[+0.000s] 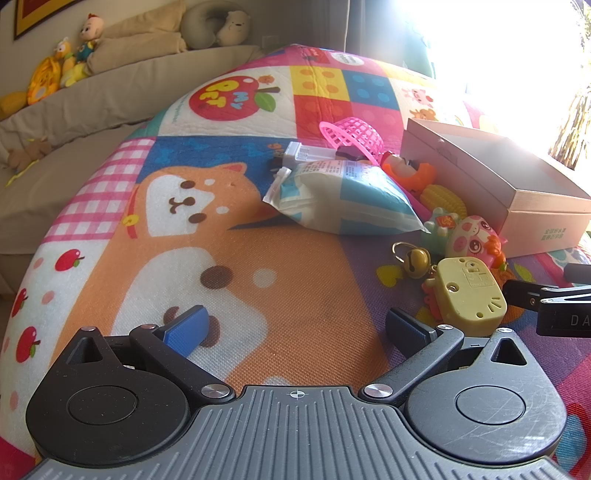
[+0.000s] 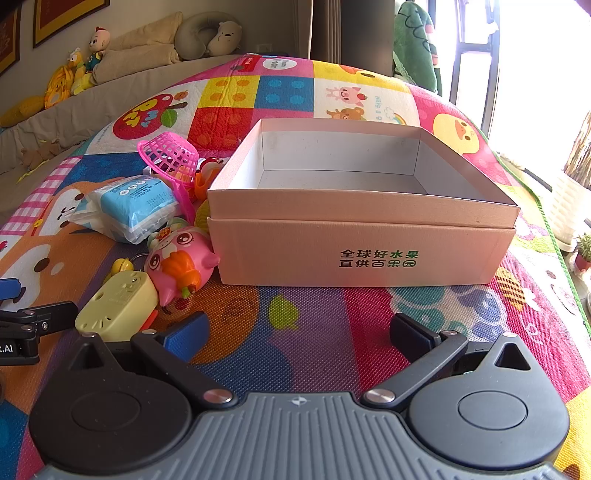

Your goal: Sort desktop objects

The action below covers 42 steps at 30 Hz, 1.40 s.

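A pile of small objects lies on a colourful play mat beside an open pink cardboard box [image 2: 364, 254] [image 1: 491, 184]. The pile holds a tissue pack [image 1: 343, 197] [image 2: 135, 210], a pink mesh basket [image 1: 352, 134] [image 2: 171, 155], a pink pig toy [image 2: 181, 262] [image 1: 474, 236], a pale yellow plastic toy [image 1: 469, 295] [image 2: 118, 304], a small bell [image 1: 415, 260] and a corn toy [image 1: 441, 199]. My left gripper [image 1: 295, 330] is open over bare mat, left of the pile. My right gripper [image 2: 297, 332] is open in front of the box, with nothing between its fingers.
A beige sofa [image 1: 92, 92] with plush toys [image 1: 48, 79] and a neck pillow [image 2: 210, 35] runs behind the mat. Bright window light [image 1: 498, 55] washes out the far right. The other gripper's tip [image 2: 33, 325] shows at the left edge of the right wrist view.
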Each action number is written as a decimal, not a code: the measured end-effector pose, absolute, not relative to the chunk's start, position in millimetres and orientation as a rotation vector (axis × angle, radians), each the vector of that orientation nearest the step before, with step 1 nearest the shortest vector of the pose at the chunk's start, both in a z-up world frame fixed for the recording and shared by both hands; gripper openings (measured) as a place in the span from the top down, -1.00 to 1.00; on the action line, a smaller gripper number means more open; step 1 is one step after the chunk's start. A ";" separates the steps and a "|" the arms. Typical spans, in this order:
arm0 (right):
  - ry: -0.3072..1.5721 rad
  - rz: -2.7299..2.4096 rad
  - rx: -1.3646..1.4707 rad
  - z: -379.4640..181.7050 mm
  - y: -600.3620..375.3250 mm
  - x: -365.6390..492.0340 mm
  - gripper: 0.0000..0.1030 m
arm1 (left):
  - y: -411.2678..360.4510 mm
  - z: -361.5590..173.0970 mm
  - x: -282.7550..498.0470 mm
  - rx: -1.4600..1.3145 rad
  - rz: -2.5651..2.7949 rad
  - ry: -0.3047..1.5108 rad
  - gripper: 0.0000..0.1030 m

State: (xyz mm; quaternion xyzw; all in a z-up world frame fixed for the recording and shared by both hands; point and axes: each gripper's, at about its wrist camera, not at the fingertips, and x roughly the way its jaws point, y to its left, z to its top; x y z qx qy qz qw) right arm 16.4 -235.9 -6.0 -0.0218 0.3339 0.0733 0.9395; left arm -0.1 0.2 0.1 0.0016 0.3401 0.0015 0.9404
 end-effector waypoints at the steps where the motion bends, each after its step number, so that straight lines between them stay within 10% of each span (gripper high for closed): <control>1: 0.682 0.150 -0.044 -5.9 -235.9 16.3 -1.00 | 0.2 0.1 -0.1 0.003 0.003 0.694 -1.00; 42: 0.760 0.159 -0.042 0.6 -235.7 9.2 -1.00 | 2.1 4.3 5.9 0.045 -0.052 0.751 -1.00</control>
